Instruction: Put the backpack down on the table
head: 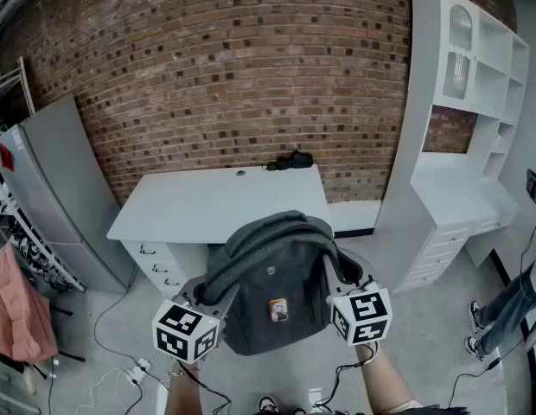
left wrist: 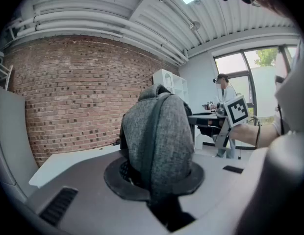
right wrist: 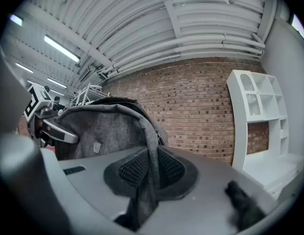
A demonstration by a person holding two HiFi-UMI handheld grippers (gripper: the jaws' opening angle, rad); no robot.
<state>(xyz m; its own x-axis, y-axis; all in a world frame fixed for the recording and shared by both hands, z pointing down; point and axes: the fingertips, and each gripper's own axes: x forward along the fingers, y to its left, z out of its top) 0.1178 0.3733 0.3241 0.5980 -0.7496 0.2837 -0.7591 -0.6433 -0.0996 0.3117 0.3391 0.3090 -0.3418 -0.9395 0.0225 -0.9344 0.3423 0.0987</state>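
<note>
A dark grey backpack (head: 272, 288) hangs in the air between my two grippers, in front of the white table (head: 216, 201) and not touching it. My left gripper (head: 207, 296) is shut on the backpack's left side strap (left wrist: 154, 146), whose fabric fills the gap between the pads. Over on the other side, my right gripper (head: 341, 294) is shut on the right strap (right wrist: 151, 165), pinched flat between its jaws. The backpack (right wrist: 105, 129) stands upright, top edge towards the brick wall.
A small black object (head: 290, 160) lies at the table's back edge by the brick wall. A white shelf unit with drawers (head: 462, 145) stands right of the table, a grey cabinet (head: 52, 188) at the left. Cables (head: 130, 370) lie on the floor. A person's legs (head: 501, 305) show at the right.
</note>
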